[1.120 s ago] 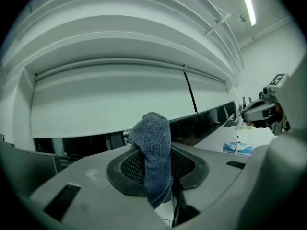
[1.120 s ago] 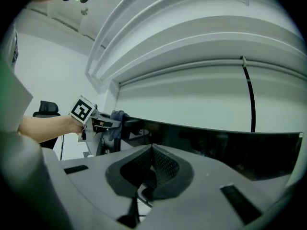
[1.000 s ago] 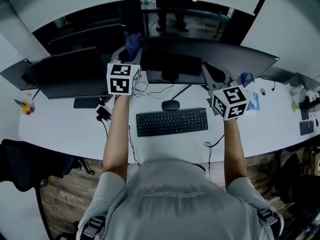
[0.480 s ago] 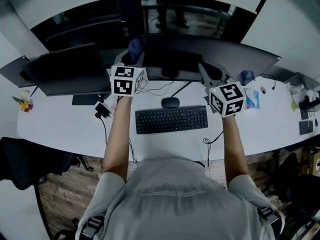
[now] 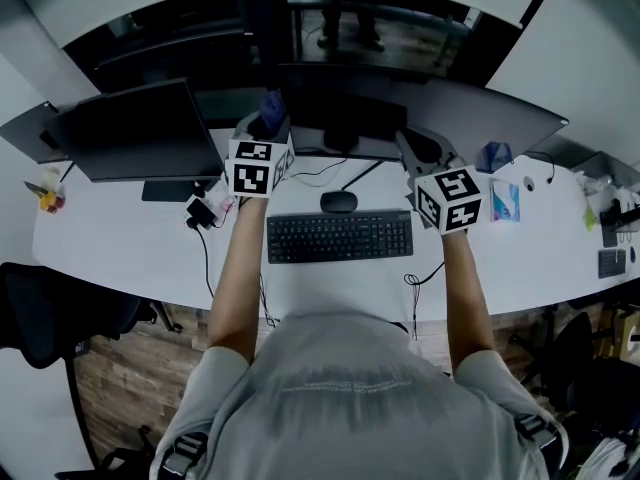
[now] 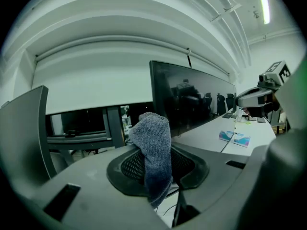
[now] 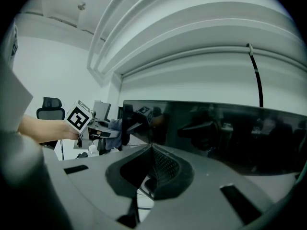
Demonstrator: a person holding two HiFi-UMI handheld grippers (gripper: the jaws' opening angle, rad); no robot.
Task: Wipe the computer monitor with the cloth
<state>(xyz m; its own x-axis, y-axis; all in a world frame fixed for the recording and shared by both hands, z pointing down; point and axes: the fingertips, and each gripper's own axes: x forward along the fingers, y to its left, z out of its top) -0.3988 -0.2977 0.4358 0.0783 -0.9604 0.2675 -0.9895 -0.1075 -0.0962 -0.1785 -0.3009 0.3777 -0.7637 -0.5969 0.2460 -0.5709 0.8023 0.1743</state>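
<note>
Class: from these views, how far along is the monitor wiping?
Done: the cloth is picked up, clamped in the left hand-held gripper. In hand: it is raised near one edge of the monitor; contact is unclear. Left: wiping the dark screen. The right hand-held gripper is shut, empty.

blue-grey cloth (image 6: 153, 147), black monitor (image 5: 470, 108), white desk (image 5: 130, 238)

Right gripper (image 7: 152, 150) jaws pressed together, empty; dark monitor (image 7: 216, 133) ahead; left gripper (image 7: 108, 133) pinching cloth (image 7: 118, 126) at left
</note>
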